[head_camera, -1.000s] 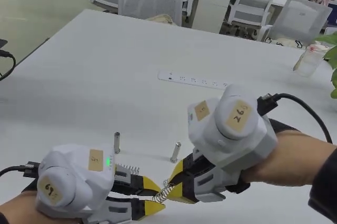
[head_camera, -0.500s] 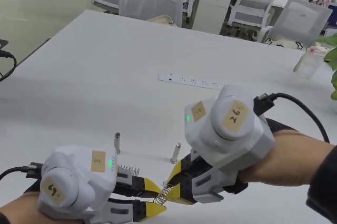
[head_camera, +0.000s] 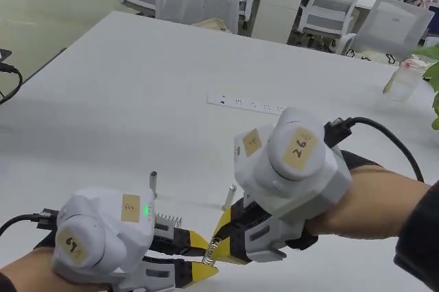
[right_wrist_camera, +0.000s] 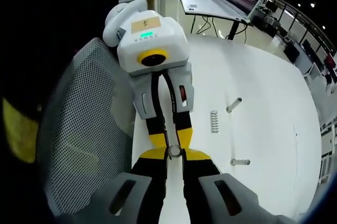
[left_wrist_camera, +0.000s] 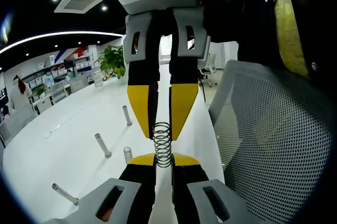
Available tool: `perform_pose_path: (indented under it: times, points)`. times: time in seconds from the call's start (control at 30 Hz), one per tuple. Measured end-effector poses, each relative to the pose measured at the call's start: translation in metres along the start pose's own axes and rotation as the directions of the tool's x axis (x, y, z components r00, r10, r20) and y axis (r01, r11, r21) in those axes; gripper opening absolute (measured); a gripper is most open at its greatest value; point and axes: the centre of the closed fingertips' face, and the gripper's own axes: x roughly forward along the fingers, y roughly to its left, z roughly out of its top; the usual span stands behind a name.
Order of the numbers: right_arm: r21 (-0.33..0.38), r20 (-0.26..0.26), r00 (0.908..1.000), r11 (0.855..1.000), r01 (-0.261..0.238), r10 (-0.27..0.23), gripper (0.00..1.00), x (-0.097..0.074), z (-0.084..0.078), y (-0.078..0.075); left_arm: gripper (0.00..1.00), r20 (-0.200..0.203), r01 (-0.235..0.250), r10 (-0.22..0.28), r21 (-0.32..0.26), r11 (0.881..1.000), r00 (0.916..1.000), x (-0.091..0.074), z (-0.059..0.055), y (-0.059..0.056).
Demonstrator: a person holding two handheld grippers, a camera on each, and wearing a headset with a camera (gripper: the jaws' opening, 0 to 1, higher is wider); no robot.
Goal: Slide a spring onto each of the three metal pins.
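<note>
Springs are sitting on none of the pins yet: in the left gripper view a near pin (left_wrist_camera: 66,193), a middle pin (left_wrist_camera: 102,145) and a far pin (left_wrist_camera: 127,115) are all showing bare on the white table (head_camera: 137,86). One coil spring (left_wrist_camera: 162,143) is being held in the air by the table's front edge, apart from all three. The left gripper (left_wrist_camera: 162,161) is pinching one end of it with its jaws almost closed. The right gripper (right_wrist_camera: 174,155) is pinching the other end the same way, so the two are facing each other tip to tip with the coil stretched between them. A second spring (left_wrist_camera: 127,154) is lying loose on the table near the middle pin.

This looks like a handover or a re-grip before threading. To do it well, one gripper should probably be letting go while the other is holding the coil close to one end, which leaves the bore at the free end open. The squeeze should be light, since thin coils are likely to flatten or spring sideways out of a hard pinch. The spring's axis then wants lining up with an upright pin and coming straight down over its tip. The freed gripper could be steadying that pin, as a slim pin may tip if the coil catches on its rim — a slow, square approach matters more than speed
</note>
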Motion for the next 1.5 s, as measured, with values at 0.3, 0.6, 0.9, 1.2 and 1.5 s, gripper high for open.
perform_pose_path:
  times: [0.3, 0.6, 0.9, 1.2, 1.5]
  points:
    - [0.002, 0.003, 1.0, 1.0, -0.002, 0.002, 0.08, 0.001, 0.0, 0.0, 0.03, 0.0, 0.005, -0.005, -0.003, 1.0, 1.0, 0.002, 0.0, -0.001]
    - [0.007, 0.001, 1.0, 1.0, -0.002, 0.002, 0.08, 0.0, -0.001, 0.0, 0.04, -0.001, 0.003, -0.003, -0.012, 1.0, 1.0, 0.002, 0.0, -0.001]
    - [0.017, 0.001, 0.9999, 1.0, 0.011, -0.011, 0.08, -0.005, -0.004, -0.005, 0.13, 0.022, -0.016, 0.017, -0.052, 0.999, 0.9996, -0.004, 0.001, 0.003]
    - [0.035, -0.013, 0.9996, 0.999, 0.024, -0.024, 0.08, -0.009, -0.014, -0.011, 0.31, 0.049, -0.062, 0.067, -0.107, 0.992, 0.9966, -0.015, -0.001, 0.011]
    - [0.071, -0.007, 0.9982, 0.996, 0.06, -0.059, 0.08, -0.022, -0.023, -0.022, 0.54, 0.079, -0.108, 0.124, -0.187, 0.976, 0.9891, -0.028, -0.004, 0.019]
